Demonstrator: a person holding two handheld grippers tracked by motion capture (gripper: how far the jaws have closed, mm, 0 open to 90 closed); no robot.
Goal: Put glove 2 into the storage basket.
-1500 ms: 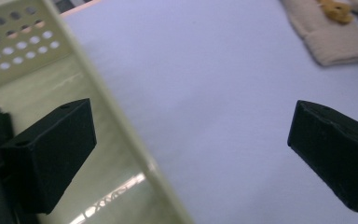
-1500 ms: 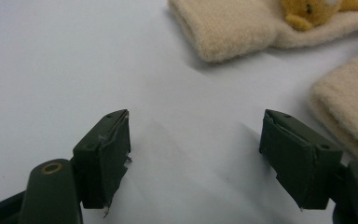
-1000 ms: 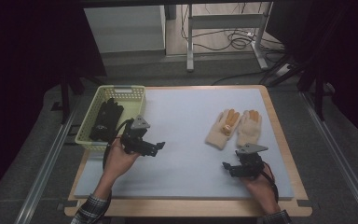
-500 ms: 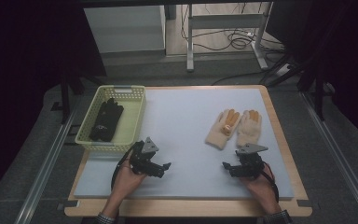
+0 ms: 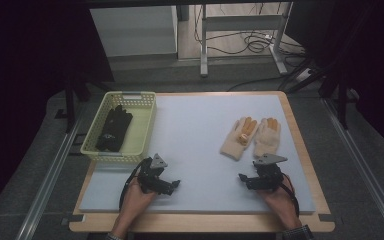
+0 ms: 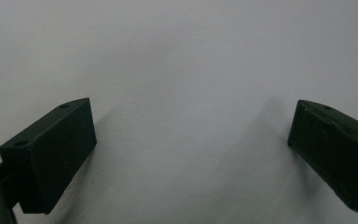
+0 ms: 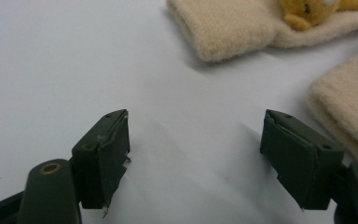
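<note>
Two cream knit gloves with orange palms lie side by side on the right of the pale mat: one glove (image 5: pixel 239 137) and its partner (image 5: pixel 268 135). My right gripper (image 5: pixel 243 179) rests on the mat just in front of them, open and empty. In the right gripper view (image 7: pixel 196 149) the jaws stand wide apart, with a cream cuff (image 7: pixel 233 28) ahead and the other glove (image 7: pixel 345 107) to the right. My left gripper (image 5: pixel 175 186) sits low over the mat at front left. In the left gripper view (image 6: pixel 186 154) it is open, with bare mat between its jaws.
A yellow mesh basket (image 5: pixel 130 95) stands at the mat's left rear with a pair of black gloves (image 5: pixel 114 128) inside. The mat (image 5: pixel 195 125) lies on a wooden table with a raised edge (image 5: pixel 300 145). Metal rails run along both sides.
My left gripper has come away from the basket's front corner toward the table's near edge and sunk to the mat. The right gripper and the gloves have stayed put.
</note>
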